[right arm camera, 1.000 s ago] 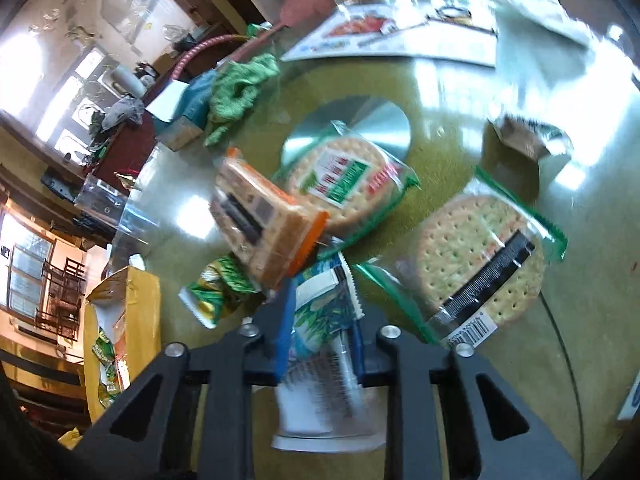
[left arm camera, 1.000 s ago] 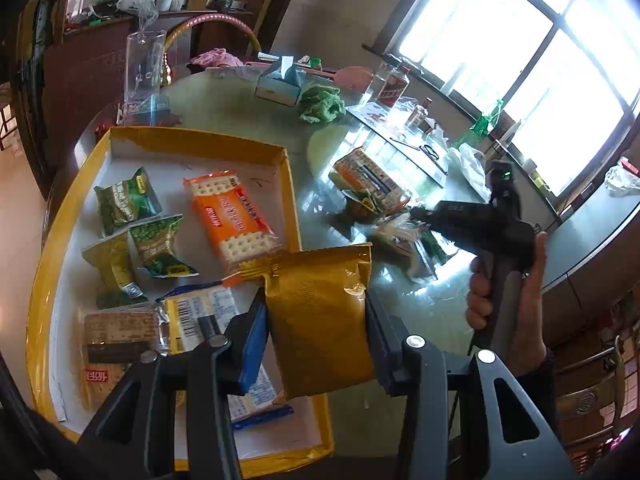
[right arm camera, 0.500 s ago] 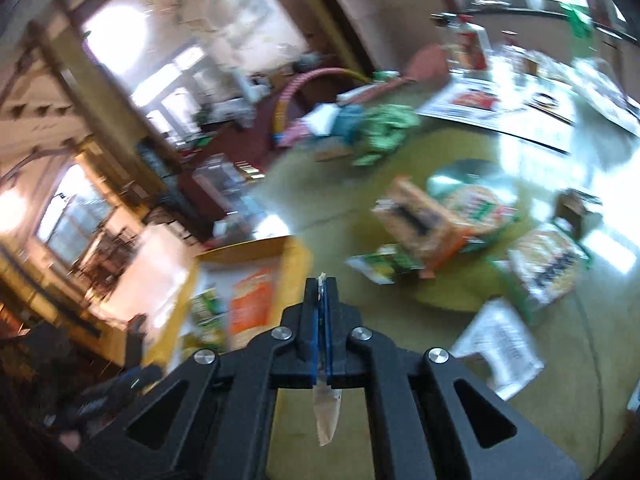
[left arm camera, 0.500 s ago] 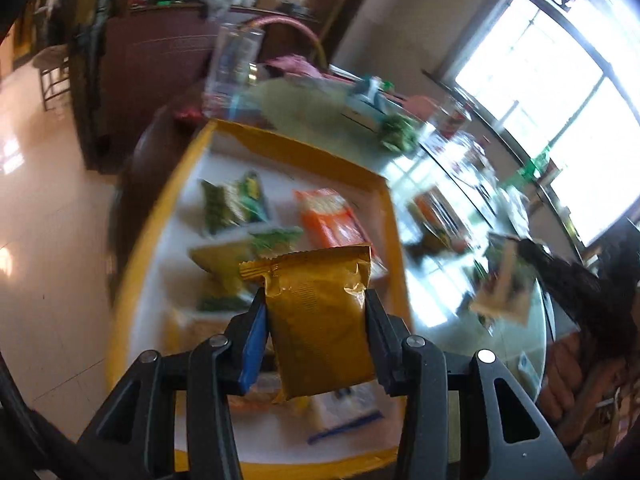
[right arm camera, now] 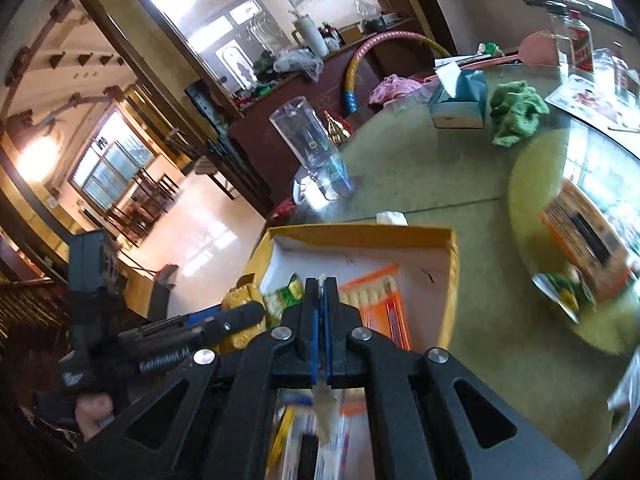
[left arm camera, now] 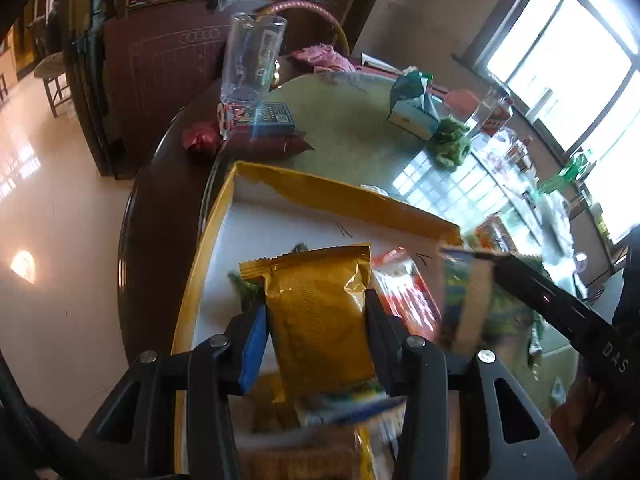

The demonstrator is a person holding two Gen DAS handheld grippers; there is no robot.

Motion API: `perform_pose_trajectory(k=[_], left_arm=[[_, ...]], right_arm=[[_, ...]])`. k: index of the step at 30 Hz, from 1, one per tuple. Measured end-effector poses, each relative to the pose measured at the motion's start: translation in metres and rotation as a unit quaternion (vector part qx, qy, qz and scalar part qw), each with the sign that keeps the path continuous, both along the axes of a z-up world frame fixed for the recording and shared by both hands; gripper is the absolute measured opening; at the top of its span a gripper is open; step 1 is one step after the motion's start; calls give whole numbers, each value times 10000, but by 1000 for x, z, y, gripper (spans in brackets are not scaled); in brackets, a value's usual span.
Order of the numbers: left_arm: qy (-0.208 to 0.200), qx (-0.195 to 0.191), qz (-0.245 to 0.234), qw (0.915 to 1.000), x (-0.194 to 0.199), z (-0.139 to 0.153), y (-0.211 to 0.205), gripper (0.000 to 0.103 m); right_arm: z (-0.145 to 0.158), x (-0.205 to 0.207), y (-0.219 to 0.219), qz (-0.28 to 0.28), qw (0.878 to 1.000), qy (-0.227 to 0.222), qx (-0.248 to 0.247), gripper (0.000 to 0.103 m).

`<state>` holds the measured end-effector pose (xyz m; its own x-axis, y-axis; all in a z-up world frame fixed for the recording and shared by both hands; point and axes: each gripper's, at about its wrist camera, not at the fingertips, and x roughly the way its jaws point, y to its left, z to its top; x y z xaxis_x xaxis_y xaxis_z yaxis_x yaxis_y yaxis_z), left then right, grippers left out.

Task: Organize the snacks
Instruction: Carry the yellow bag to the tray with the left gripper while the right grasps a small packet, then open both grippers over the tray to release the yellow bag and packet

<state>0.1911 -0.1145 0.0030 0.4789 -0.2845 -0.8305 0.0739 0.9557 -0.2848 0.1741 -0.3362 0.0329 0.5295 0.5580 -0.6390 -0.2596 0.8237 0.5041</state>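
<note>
**Both grippers loaded over the tray**

Now the left gripper (left arm camera: pixel 316 320) clamps a gold foil snack pouch (left arm camera: pixel 320 312) above the yellow-rimmed tray (left arm camera: pixel 336 196) — light, crinkly, slippery, best pinched mid-body. The right gripper (right arm camera: pixel 321 312) is clenched on a thin wrapper (right arm camera: pixel 325 412) — limp, edge-held.

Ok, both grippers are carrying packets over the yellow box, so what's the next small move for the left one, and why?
Probably lower the left gripper toward the bare white floor of the yellow cardboard box and open it. It is shut on the gold foil snack packet, held above the box, and that far patch has no snacks, unlike the crowded near end.
</note>
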Motion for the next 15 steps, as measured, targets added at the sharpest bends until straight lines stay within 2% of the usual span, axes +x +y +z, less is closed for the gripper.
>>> perform_pose_trajectory(k=[4, 6, 7, 9, 10, 13, 15], left_arm=[[92, 280, 38, 9996, 12, -11, -4, 45], [87, 279, -19, 9996, 14, -12, -4, 49], [69, 268, -37, 9996, 12, -12, -4, 52], [-72, 304, -14, 9995, 7, -7, -3, 72], [-207, 312, 3, 9993, 3, -3, -2, 73], [-590, 442, 161, 9971, -16, 15, 1, 80], [-825, 529, 209, 9950, -33, 26, 0, 80]], right_arm=[[-21, 30, 15, 75, 9996, 276, -26, 3], [-29, 38, 18, 102, 9993, 339, -135, 6], [-34, 42, 20, 114, 9989, 409, -189, 7], [-42, 45, 19, 29, 9982, 504, -324, 15], [-42, 43, 16, -26, 9981, 491, -379, 22], [-28, 23, 2, -323, 9975, 297, -549, 60], [-12, -2, -13, -439, 9978, 46, -500, 63]])
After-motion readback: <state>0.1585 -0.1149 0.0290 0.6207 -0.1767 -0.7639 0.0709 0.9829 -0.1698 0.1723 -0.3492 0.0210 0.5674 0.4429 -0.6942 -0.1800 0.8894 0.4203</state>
